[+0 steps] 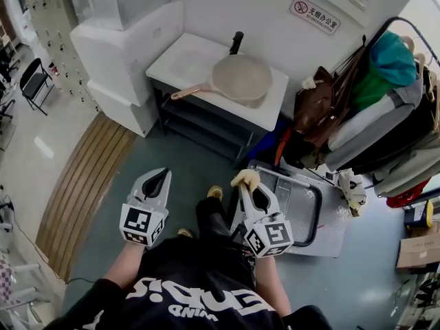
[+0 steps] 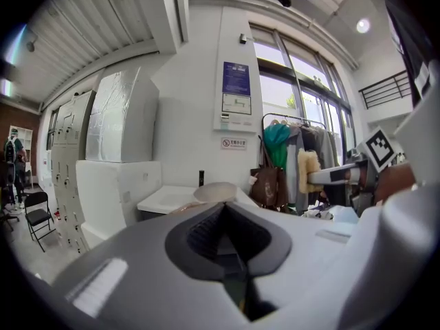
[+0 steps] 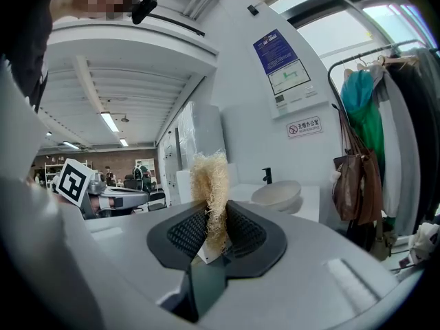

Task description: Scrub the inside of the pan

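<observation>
Ahead of both tongs, and well apart from them, the pan [image 1: 242, 78] sat bowl-up on the white surface [image 1: 180, 55], just in front of the black tap [image 1: 236, 42].

Long axis: the pan's handle [image 1: 196, 89] ran from the bowl toward the left of the head view and slightly toward the person.

Left tongs [image 1: 163, 173]: closed together, nothing between them. They lay roughly in line with the free end of the handle.

Right tongs [image 1: 246, 184]: clamped on a pale fibrous scrubber [image 1: 245, 178], whose tuft stood out past the tips. They lay roughly in line with the bowl. In the right gripper view the bowl [image 3: 276, 194] showed just right of the scrubber [image 3: 210, 184], beyond it.

Neither pair was clearly nearer the pan; both were short of the surface, over the floor.

Judgement: scrubbing not yet begun. The layout suited the left tongs taking the handle to steady the pan and the right tongs carrying the scrubber forward into the bowl.
</observation>
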Motion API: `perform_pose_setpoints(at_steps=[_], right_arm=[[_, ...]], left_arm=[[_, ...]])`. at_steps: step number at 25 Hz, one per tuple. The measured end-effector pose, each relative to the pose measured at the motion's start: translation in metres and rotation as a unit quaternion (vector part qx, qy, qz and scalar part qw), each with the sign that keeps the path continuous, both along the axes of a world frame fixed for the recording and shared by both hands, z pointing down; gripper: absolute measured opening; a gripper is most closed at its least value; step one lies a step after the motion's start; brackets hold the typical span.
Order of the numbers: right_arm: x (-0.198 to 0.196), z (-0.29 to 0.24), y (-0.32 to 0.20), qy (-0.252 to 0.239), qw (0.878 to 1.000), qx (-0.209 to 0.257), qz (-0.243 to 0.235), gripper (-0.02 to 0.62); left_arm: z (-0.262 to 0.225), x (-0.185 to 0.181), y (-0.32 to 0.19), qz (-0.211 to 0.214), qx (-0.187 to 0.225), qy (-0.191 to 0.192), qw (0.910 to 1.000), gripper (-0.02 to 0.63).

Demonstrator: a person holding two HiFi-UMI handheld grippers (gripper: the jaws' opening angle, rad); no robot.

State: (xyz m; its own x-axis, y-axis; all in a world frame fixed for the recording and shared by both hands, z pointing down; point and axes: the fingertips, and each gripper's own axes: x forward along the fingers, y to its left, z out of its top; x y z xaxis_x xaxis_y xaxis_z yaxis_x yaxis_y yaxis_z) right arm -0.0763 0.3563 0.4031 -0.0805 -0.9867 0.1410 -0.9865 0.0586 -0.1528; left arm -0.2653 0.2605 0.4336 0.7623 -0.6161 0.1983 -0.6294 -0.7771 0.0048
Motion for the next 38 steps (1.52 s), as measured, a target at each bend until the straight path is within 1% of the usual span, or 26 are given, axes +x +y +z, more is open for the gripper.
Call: perform_pose_setpoints(at_steps=[3, 6, 15, 18, 25, 31, 38], right_arm=[[0.0, 0.0, -0.013, 0.004, 1.0, 0.005, 0.0, 0.074], [0.006, 0.001, -0.027, -0.004, 1.0, 0.008, 0.003, 0.074], [0.028, 0.021, -0.072, -0.01, 1.0, -0.008, 0.004, 0.074], [0.04, 0.023, -0.094, -0.011, 1.0, -0.007, 0.004, 0.074], [0.065, 0.016, -0.153, 0.003, 1.0, -0.002, -0.008, 0.074], [0.089, 0.014, -0.191, 0.006, 1.0, -0.004, -0.016, 0.074], [0.134, 0.012, -0.228, 0.01, 1.0, -0.013, -0.017, 0.074]], left_arm=[[0.005, 0.003, -0.011, 0.001, -0.005, 0.002, 1.0, -0.003], [0.009, 0.01, -0.026, 0.003, -0.009, 0.003, 0.9999, -0.003], [0.016, 0.042, -0.073, 0.021, -0.011, -0.003, 0.9997, -0.003], [0.017, 0.055, -0.093, 0.021, -0.009, -0.002, 0.9997, -0.003], [0.01, 0.085, -0.143, 0.021, -0.007, -0.003, 0.9997, -0.003], [0.005, 0.112, -0.179, 0.016, -0.011, -0.006, 0.9998, -0.003], [0.0, 0.15, -0.218, 0.016, -0.01, -0.006, 0.9998, -0.003]])
